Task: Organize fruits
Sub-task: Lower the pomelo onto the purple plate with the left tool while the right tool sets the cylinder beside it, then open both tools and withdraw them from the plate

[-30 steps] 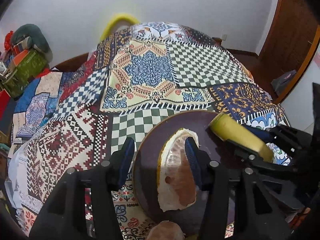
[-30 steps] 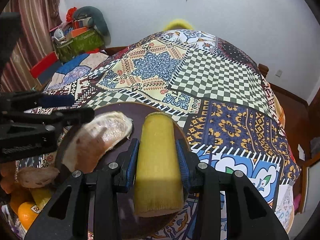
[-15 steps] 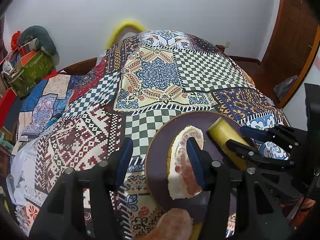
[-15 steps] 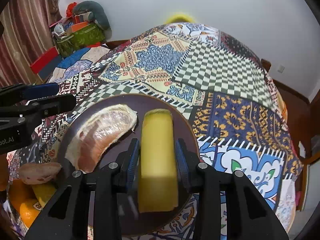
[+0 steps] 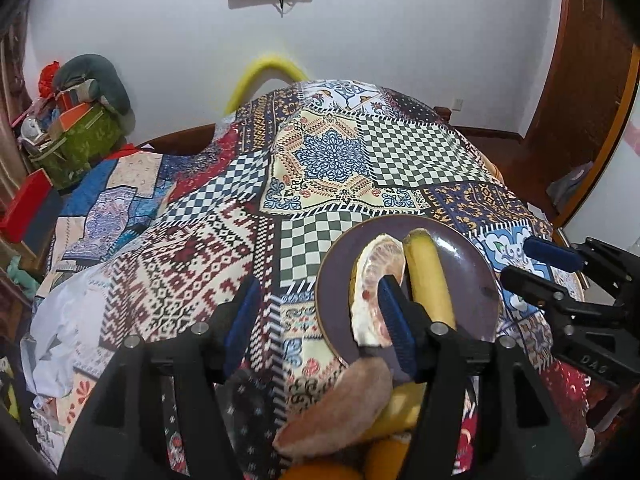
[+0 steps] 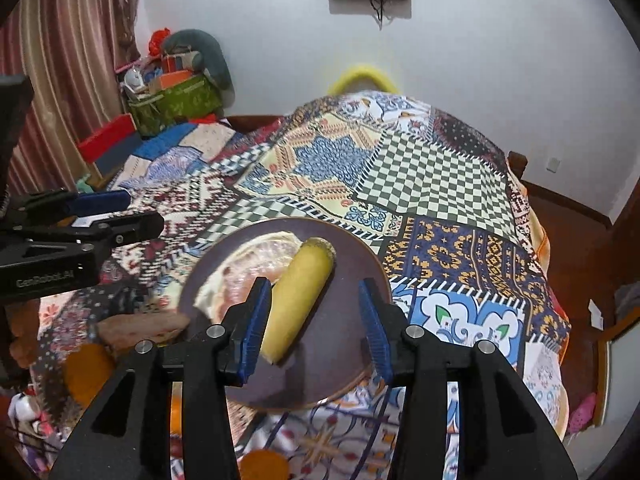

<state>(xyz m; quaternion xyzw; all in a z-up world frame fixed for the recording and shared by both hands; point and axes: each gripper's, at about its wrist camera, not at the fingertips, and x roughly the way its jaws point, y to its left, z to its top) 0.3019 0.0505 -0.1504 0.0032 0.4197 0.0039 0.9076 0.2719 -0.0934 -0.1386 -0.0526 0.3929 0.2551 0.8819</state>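
A dark round plate (image 5: 472, 280) (image 6: 344, 344) lies on the patchwork cloth. On it lie a peeled pomelo segment (image 5: 376, 268) (image 6: 256, 260) and a yellow banana piece (image 5: 428, 276) (image 6: 300, 292), side by side. My left gripper (image 5: 316, 320) is open and empty, above the plate's left edge. My right gripper (image 6: 316, 328) is open and empty, raised over the plate, the banana piece below its left finger. It also shows in the left wrist view (image 5: 540, 264). A second pomelo segment (image 5: 340, 408) (image 6: 140, 328) lies off the plate on other fruit.
Oranges (image 6: 88, 372) (image 5: 320, 472) and a yellow fruit (image 5: 400, 408) lie in a pile at the near edge. The patchwork cloth (image 5: 332, 160) covers the whole table. Boxes and a green bag (image 5: 80, 136) stand at the far left. A yellow chair back (image 5: 264, 76) stands behind.
My right gripper opened, let go of the banana piece onto the plate and drew back upward. My left gripper also pulled back and up from the pomelo segment.
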